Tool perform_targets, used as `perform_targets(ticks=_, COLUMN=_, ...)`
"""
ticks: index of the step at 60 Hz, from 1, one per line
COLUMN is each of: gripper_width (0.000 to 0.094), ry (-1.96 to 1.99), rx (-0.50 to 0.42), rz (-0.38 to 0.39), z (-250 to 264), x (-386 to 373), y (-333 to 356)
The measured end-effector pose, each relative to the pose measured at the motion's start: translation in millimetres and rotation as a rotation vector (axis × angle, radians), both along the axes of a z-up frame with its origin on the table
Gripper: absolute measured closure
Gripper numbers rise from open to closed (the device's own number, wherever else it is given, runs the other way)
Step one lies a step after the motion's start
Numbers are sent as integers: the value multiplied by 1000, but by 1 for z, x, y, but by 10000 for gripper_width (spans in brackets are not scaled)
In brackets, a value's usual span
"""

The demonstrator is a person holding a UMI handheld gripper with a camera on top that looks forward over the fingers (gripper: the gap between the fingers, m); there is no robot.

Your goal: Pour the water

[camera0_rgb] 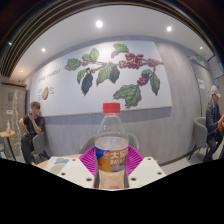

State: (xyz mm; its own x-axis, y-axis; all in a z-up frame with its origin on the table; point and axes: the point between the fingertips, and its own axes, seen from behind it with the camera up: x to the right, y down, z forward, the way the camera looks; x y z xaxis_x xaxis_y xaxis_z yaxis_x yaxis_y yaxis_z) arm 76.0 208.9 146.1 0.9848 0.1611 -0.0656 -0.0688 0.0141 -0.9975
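A clear plastic water bottle point(111, 140) with a red cap point(111, 106) and an orange and blue label stands upright between my gripper's fingers. My gripper point(111, 160) is shut on the bottle: the two magenta pads point(90, 157) press on its sides at label height. The bottle is held up in the air, well above the floor. No cup or other vessel is in view.
A white wall with a large leaf and berry mural point(112, 68) lies ahead. A person point(34, 122) sits at the left by a small table point(8, 132). Another person point(214, 110) is at the right edge. Ceiling lights are above.
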Motion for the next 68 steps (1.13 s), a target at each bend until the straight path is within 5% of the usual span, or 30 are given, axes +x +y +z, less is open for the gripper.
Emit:
perform_targets(ticks=22, gripper_width=541, ry=-86, rx=-27, rz=27, z=-17, x=-4, y=3)
perform_targets(ticks=28, gripper_width=344, ry=-105, rx=-54, rz=22, z=-17, x=-3, y=3)
perform_targets(ticks=32, gripper_width=63, ry=-148, rx=-90, rz=40, z=-21, x=-3, y=-6)
perform_targets(ticks=50, gripper_width=73, ry=-166, rx=-132, rz=84, z=-39, x=12, y=-116)
perform_targets(ticks=68, gripper_width=76, ry=-18, rx=-262, rz=344, z=-78, x=-35, y=-230)
